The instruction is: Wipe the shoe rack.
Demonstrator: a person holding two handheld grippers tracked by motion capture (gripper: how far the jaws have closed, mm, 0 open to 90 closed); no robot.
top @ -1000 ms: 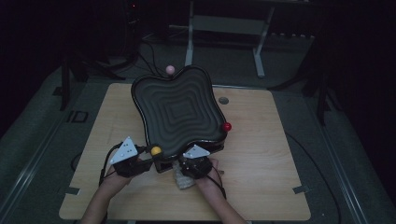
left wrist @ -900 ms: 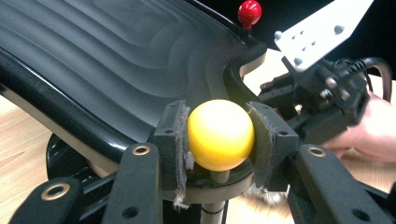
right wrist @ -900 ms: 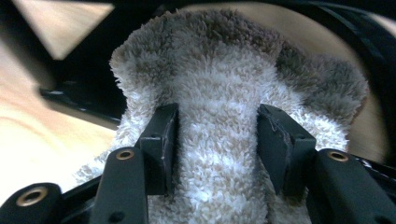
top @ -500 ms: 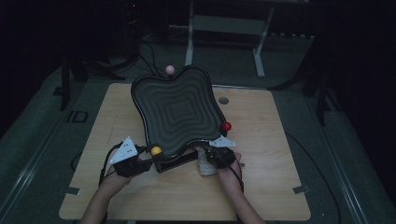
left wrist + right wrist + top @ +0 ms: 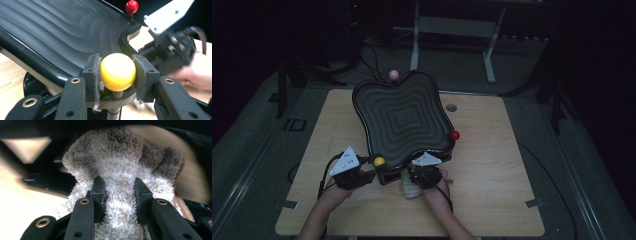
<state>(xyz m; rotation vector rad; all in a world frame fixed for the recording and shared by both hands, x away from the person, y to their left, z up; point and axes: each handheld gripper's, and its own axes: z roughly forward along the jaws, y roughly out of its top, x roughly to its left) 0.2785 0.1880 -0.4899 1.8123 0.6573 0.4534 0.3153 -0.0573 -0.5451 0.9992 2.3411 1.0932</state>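
Note:
A black tray (image 5: 404, 117) with stepped ridges stands tilted on a base in the middle of the wooden table (image 5: 492, 165). Ball knobs rise at its edge: pink (image 5: 394, 74) at the far side, red (image 5: 454, 135) on the right, yellow (image 5: 379, 161) at the near left. My left gripper (image 5: 117, 76) is shut on the yellow knob (image 5: 117, 67). My right gripper (image 5: 119, 192) has just been closing and is now shut on a fluffy beige cloth (image 5: 120, 165). In the high view this cloth (image 5: 408, 190) lies by the tray's near edge under the right gripper (image 5: 413, 182).
A small grey round disc (image 5: 451, 107) is set in the table at the tray's far right. Dark floor with cables and a metal stand (image 5: 452, 25) lies beyond the table. The other hand's gripper (image 5: 172, 47) shows blurred in the left gripper view.
My right hand swung out to the right with the cloth, then came back left to the tray's near edge. The left gripper stayed on the yellow knob.

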